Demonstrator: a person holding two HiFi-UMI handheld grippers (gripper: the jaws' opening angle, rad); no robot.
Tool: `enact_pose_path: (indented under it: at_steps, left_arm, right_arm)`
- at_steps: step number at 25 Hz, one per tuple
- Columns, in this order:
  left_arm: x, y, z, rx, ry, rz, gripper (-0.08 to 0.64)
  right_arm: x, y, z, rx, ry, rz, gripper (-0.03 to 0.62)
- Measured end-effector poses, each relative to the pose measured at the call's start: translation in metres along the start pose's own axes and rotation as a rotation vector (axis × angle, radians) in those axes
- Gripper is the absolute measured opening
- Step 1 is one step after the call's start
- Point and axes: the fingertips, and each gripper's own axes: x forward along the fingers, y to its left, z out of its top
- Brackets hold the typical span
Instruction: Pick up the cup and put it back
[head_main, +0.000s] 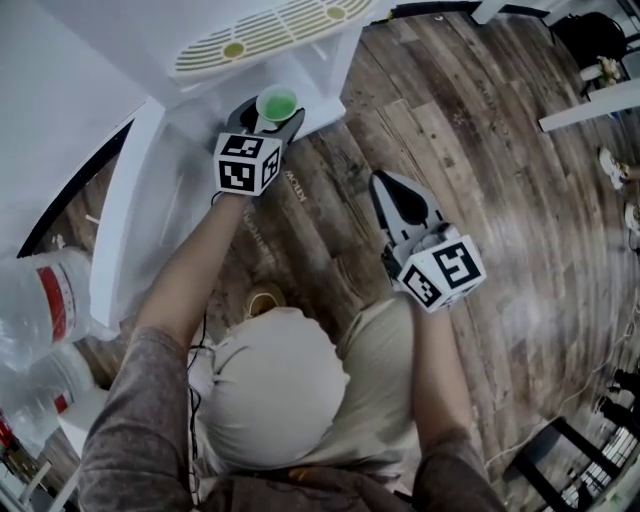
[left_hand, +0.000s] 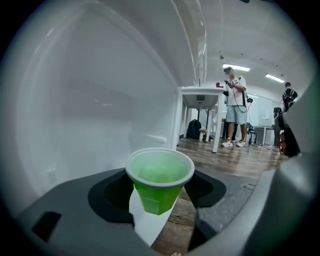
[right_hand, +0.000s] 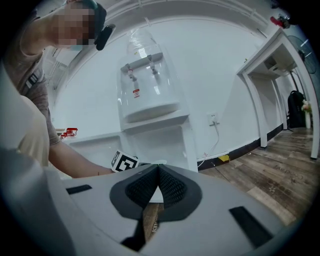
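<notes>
A small green plastic cup (head_main: 277, 103) stands upright and looks empty. My left gripper (head_main: 272, 118) is shut on it, the cup body (left_hand: 159, 186) pinched between the dark pads. The cup hangs in front of the white water dispenser's lower cabinet (head_main: 165, 190), below its slotted drip tray (head_main: 270, 35). My right gripper (head_main: 385, 185) hangs over the wooden floor to the right, shut with nothing in it; its ribbed fingertips (right_hand: 158, 169) meet. In the right gripper view the left gripper's marker cube (right_hand: 123, 162) shows beside the dispenser (right_hand: 150, 107).
Large water jugs (head_main: 40, 300) lie at the lower left. White table legs (head_main: 590, 112) stand at the far right, and another white table (left_hand: 200, 97) stands across the room. People (left_hand: 235, 107) stand further back. Plank floor (head_main: 520, 220) stretches to the right.
</notes>
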Motion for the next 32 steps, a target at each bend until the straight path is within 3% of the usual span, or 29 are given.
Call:
enact_pose_path:
  at_steps: [12, 22, 32]
  left_arm:
    - [0.053, 0.052, -0.031, -0.054, 0.02, 0.126, 0.31]
    - [0.075, 0.063, -0.043, 0.004, 0.049, 0.158, 0.31]
    - [0.075, 0.062, -0.051, 0.004, 0.07, 0.153, 0.336]
  right_arm:
    - [0.018, -0.008, -0.012, -0.002, 0.036, -0.027, 0.002]
    - [0.02, -0.015, -0.018, -0.009, 0.051, -0.049, 0.002]
    - [0.021, -0.013, -0.022, -0.013, 0.063, -0.038, 0.002]
